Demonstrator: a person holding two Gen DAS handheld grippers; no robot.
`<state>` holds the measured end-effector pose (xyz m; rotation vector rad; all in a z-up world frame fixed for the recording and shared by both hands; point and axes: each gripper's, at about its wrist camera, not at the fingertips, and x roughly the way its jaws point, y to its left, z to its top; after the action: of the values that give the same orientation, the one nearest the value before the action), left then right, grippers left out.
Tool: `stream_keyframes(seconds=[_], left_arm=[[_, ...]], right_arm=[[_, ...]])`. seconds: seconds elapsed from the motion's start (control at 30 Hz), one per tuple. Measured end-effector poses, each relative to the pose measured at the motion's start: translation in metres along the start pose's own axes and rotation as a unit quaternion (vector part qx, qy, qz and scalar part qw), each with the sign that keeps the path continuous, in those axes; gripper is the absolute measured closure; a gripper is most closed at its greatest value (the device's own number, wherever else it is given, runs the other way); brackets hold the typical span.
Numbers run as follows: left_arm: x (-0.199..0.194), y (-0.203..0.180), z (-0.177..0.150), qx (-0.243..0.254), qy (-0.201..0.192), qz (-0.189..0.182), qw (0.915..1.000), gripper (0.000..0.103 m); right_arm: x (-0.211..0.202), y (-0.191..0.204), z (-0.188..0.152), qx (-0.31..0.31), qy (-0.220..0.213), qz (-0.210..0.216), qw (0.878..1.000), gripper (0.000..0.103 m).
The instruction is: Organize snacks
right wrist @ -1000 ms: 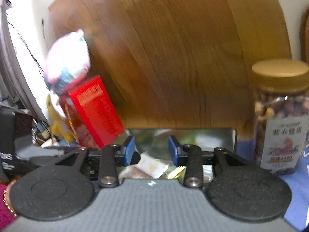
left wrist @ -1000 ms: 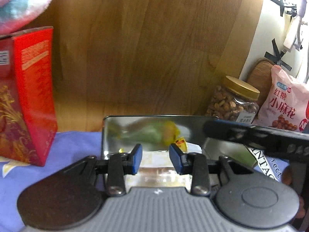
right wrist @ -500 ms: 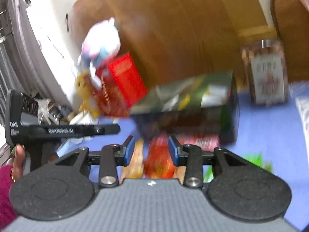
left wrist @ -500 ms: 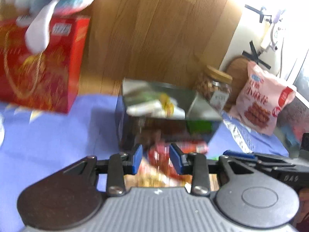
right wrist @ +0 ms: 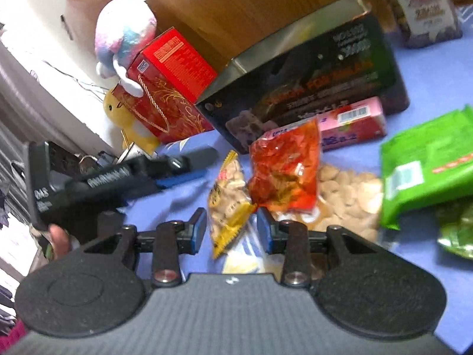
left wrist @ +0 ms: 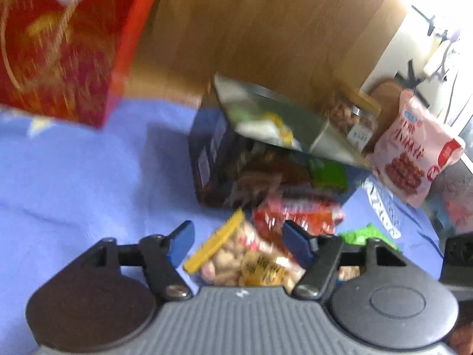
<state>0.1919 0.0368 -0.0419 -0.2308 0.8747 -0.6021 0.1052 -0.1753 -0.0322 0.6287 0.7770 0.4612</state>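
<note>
In the left wrist view my left gripper [left wrist: 239, 244] hangs over a yellow-edged snack bag [left wrist: 248, 261] on the blue cloth. Its jaws are opening, and the bag shows between them without the pads pressing it. A red packet [left wrist: 295, 216] lies just beyond, in front of the open dark tin [left wrist: 224, 159]. In the right wrist view my right gripper [right wrist: 231, 233] is over the same yellow bag [right wrist: 227, 204], jaws closing slightly, pads apart from it. A red-orange packet [right wrist: 283, 171], a pink box [right wrist: 348, 121] and the tin [right wrist: 310, 88] lie ahead. The left gripper [right wrist: 189, 165] reaches in from the left.
A red gift box [right wrist: 171, 88] with a plush toy [right wrist: 124, 35] stands left of the tin. A nut jar [left wrist: 351, 118] and a pink bag [left wrist: 414, 153] stand to the right. A green bag [right wrist: 428, 171] and a clear bag of round biscuits [right wrist: 346, 198] lie at right. A wooden panel stands behind.
Both grippers have drawn back from the tin's opening and sunk toward the loose snacks in front of it. The left jaws have spread wider.
</note>
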Motion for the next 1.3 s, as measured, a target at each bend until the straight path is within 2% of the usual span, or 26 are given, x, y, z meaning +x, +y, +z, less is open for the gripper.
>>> stream_keyframes(seconds=[0.03,0.07,0.1,0.27,0.53,0.67,0.77,0.87,1.0,1.1,1.3], left_arm=[[0.002,0.0,-0.004,0.002,-0.004,0.004,1.0,0.057],[0.0,0.0,-0.007,0.008,-0.006,0.007,0.9999,0.062],[-0.002,0.0,-0.01,0.007,-0.006,0.008,0.9999,0.064],[-0.027,-0.004,-0.038,-0.011,0.016,-0.015,0.9997,0.071],[-0.075,-0.048,-0.111,0.01,0.011,-0.005,0.9999,0.071],[-0.09,-0.063,-0.137,0.002,0.01,-0.013,0.9999,0.071],[-0.098,-0.064,-0.141,-0.004,0.015,-0.015,0.9998,0.071],[-0.107,-0.063,-0.143,-0.009,0.009,-0.013,0.9998,0.068],[-0.111,-0.065,-0.147,-0.004,0.004,-0.007,1.0,0.067],[-0.11,-0.067,-0.147,0.006,0.0,-0.002,1.0,0.061],[-0.108,-0.061,-0.146,0.016,0.007,-0.023,0.9996,0.055]], right_arm=[[0.005,0.002,0.002,0.0,0.0,-0.003,1.0,0.068],[0.007,0.003,0.002,-0.004,0.002,-0.009,1.0,0.077],[0.009,0.003,0.002,-0.004,0.008,-0.014,1.0,0.08],[-0.011,0.002,-0.008,-0.021,0.023,-0.005,1.0,0.085],[-0.067,0.012,-0.06,-0.111,0.067,0.024,0.991,0.083],[-0.092,0.007,-0.081,-0.113,0.048,0.018,0.992,0.071],[-0.113,-0.002,-0.092,-0.076,0.005,0.017,0.997,0.071],[-0.129,-0.008,-0.104,-0.043,-0.026,0.032,0.998,0.071],[-0.132,-0.002,-0.121,-0.049,-0.018,0.035,0.998,0.071],[-0.124,0.0,-0.128,-0.052,-0.003,0.032,0.998,0.07],[-0.115,0.008,-0.133,-0.056,0.006,0.04,0.998,0.072]])
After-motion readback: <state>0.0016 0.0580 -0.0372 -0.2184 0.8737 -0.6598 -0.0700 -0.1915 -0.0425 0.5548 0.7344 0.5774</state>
